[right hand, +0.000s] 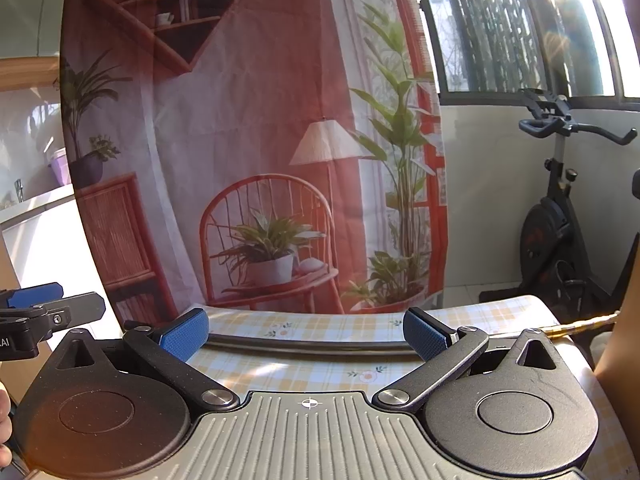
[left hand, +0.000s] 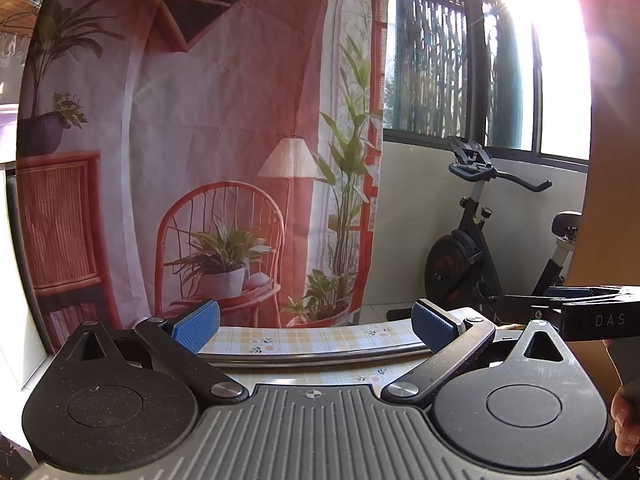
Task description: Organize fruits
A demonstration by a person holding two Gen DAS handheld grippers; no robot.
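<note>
Left tongs (left hand: 316,326): the blue pads (left hand: 197,325) are standing wide apart with nothing between them, hovering above the near part of the surface (left hand: 320,338) and pointing at the backdrop.
Right tongs (right hand: 307,332): these too are gaping, blue pads (right hand: 185,338) far apart and gripping nothing; they are showing in the left wrist view as a black bar at the right edge (left hand: 580,312), level with the left tongs and just beside them.
Hands: a fingertip (left hand: 626,426) is peeking in at the lower right of the left wrist view; another bit of hand (right hand: 5,428) is showing at the lower left edge of the right wrist view.
Surface: a yellow checked cloth with small flower prints is covering it, and a dark curved metal rim (right hand: 304,345) is running across it between the pads of each pair of tongs.
Fruits: neither view is showing any fruit; where they are lying relative to the tongs cannot be told.
Backdrop (left hand: 224,140): a printed cloth with a red chair, potted plants and a lamp is hanging behind the surface.
Exercise bike (left hand: 480,248): it is standing on the floor to the right, beyond the surface, under the barred window (left hand: 432,60), where sun glare is washing out the upper right.
</note>
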